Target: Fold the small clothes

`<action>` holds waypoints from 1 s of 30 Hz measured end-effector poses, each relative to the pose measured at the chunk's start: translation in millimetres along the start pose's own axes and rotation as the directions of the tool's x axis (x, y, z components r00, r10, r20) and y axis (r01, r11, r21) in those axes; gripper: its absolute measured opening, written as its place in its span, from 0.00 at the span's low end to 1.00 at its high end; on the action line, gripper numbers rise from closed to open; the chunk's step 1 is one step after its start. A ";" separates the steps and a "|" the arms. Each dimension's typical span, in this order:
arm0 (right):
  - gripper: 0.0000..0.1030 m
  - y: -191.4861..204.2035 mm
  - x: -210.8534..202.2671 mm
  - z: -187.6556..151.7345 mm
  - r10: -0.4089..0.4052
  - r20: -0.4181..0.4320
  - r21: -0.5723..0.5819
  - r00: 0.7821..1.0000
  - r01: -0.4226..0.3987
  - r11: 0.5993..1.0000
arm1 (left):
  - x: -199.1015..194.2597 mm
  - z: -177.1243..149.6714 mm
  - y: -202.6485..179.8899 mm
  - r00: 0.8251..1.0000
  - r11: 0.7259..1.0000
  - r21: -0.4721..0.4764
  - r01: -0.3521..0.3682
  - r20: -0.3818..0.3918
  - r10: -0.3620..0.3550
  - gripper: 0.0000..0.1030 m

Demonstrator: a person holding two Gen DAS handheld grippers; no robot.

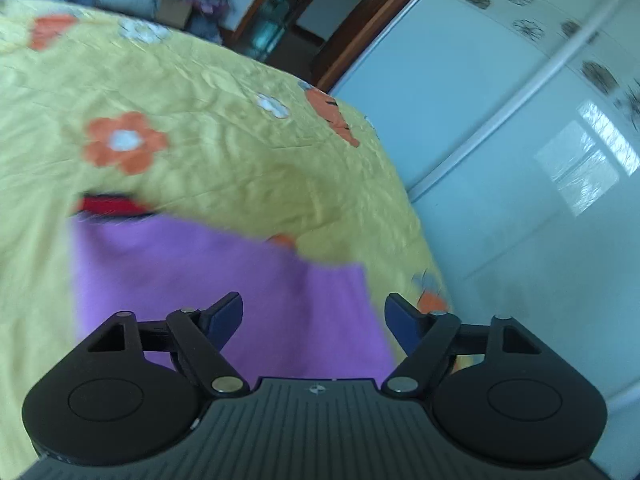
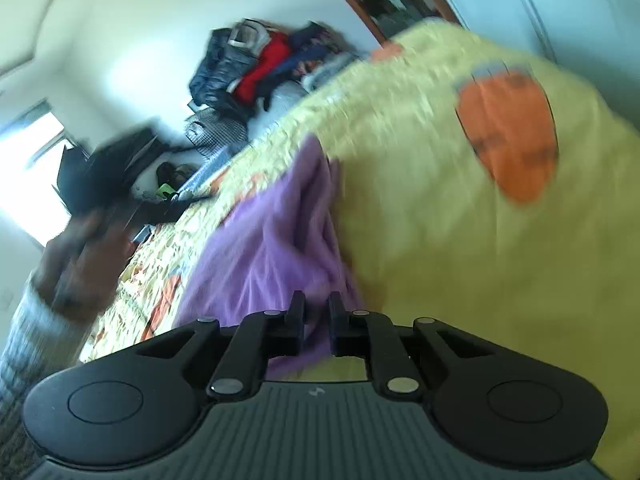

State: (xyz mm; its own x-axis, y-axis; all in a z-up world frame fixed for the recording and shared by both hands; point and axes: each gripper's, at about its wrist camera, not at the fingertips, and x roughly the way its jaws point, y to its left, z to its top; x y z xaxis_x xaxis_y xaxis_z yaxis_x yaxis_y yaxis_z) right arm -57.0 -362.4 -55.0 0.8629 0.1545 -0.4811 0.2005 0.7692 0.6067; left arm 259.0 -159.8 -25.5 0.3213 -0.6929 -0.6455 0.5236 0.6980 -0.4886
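A red strip (image 1: 110,205) at the purple cloth's (image 1: 224,300) far edge, toward 10 o'clock, is seen only in the left wrist view, as is the white wardrobe (image 1: 500,152) at 2 o'clock. A clothes heap (image 2: 260,68) at 11 o'clock is shown only by the right wrist view. The left gripper (image 1: 313,316) is spread wide above the cloth, which lies on the yellow quilt (image 1: 224,152). The right gripper (image 2: 317,316) is nearly closed, with cloth pinched between its fingers.

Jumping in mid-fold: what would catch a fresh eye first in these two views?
The purple garment on the yellow flowered bedspread, a red item at its far edge. The right gripper is pinched on purple cloth; the left gripper hangs open above it. Both views are blurred.
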 end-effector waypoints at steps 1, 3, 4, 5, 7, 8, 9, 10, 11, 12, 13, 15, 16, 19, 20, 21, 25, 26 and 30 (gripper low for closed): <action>0.11 2.8 3.5 7.2 0.004 0.005 -0.046 1.000 -0.004 0.999 | -10.5 -13.8 1.1 1.000 1.000 0.018 -0.023 -0.005 0.023 0.77; 0.11 12.5 13.0 22.1 0.047 0.007 -0.122 0.999 -0.046 0.991 | -27.6 -41.0 3.5 0.997 0.996 0.048 -0.076 0.012 0.075 0.78; 0.11 18.1 19.1 29.0 0.094 0.012 -0.142 0.996 -0.091 0.986 | -30.6 -53.2 3.1 0.996 0.994 0.062 -0.088 0.015 0.088 0.80; 0.11 25.1 29.6 35.7 0.157 -0.014 -0.169 0.988 -0.157 0.973 | -31.3 -64.6 2.7 0.995 0.992 0.076 -0.101 0.014 0.100 0.80; 0.11 36.6 59.5 44.6 0.195 -0.100 -0.226 0.976 -0.213 0.951 | -26.8 -84.5 4.5 0.991 0.987 0.085 -0.134 0.004 0.134 0.80; 0.11 40.2 76.0 45.9 0.151 -0.132 -0.269 0.980 -0.182 0.946 | -22.0 -94.2 4.7 0.987 0.982 0.103 -0.158 -0.005 0.159 0.80; 0.11 41.8 93.8 45.2 0.072 -0.163 -0.329 0.984 -0.123 0.936 | -19.0 -104.0 4.5 0.982 0.975 0.121 -0.186 0.000 0.188 0.80; 0.10 40.6 108.0 43.5 -0.038 -0.150 -0.389 0.988 -0.023 0.921 | -20.4 -113.3 2.9 0.979 0.967 0.149 -0.205 0.015 0.205 0.80; 0.10 37.9 117.2 45.4 -0.078 -0.136 -0.422 0.988 0.014 0.907 | -21.5 -119.5 -1.5 0.974 0.955 0.189 -0.227 0.030 0.225 0.80; 0.11 34.9 118.4 50.0 -0.049 -0.146 -0.409 0.988 -0.015 0.912 | -23.0 -122.9 -5.0 0.967 0.943 0.216 -0.255 0.038 0.252 0.80; 0.11 34.3 117.1 55.7 -0.033 -0.161 -0.371 0.986 -0.030 0.928 | -24.7 -123.0 -7.3 0.964 0.938 0.223 -0.265 0.037 0.263 0.81; 0.11 41.7 110.1 71.2 -0.027 -0.119 -0.360 0.993 -0.018 0.933 | -28.7 -112.7 -5.7 0.971 0.952 0.195 -0.237 0.039 0.234 0.84; 0.12 44.3 110.7 80.2 -0.022 -0.096 -0.371 0.995 -0.016 0.928 | -29.1 -102.7 -3.3 0.973 0.957 0.176 -0.232 0.048 0.227 0.86; 0.12 41.0 133.2 104.7 0.036 -0.127 -0.309 0.991 -0.074 0.948 | -13.0 -63.0 -1.7 0.954 0.939 0.171 -0.297 0.099 0.284 0.90; 0.12 35.5 153.4 115.7 0.054 -0.152 -0.282 0.987 -0.096 0.955 | -3.4 -49.1 -0.1 0.941 0.927 0.170 -0.333 0.121 0.316 0.90; 0.12 32.3 166.7 118.2 0.058 -0.180 -0.265 0.982 -0.106 0.958 | 8.2 -35.5 2.7 0.931 0.917 0.176 -0.359 0.135 0.338 0.90; 0.12 22.4 207.2 116.8 -0.049 -0.176 -0.324 0.983 -0.011 0.946 | 66.5 2.0 27.7 0.888 0.871 0.172 -0.460 0.080 0.453 0.89; 0.12 19.1 208.6 118.3 -0.043 -0.170 -0.311 0.984 -0.012 0.950 | 79.7 4.9 36.0 0.871 0.855 0.170 -0.490 0.049 0.489 0.90; 0.15 25.4 194.5 124.6 -0.087 -0.175 -0.298 0.981 0.031 0.954 | 74.9 0.0 49.8 0.861 0.853 0.115 -0.508 0.068 0.504 0.94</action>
State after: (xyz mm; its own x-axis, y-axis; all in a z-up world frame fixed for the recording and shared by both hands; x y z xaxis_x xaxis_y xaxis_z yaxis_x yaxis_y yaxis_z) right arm 173.7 -390.1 -54.4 0.7475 0.1937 -0.6355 0.0802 0.9233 0.3757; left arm 309.2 -176.9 -98.2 0.5939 -0.2573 -0.7623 0.3743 0.9270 -0.0212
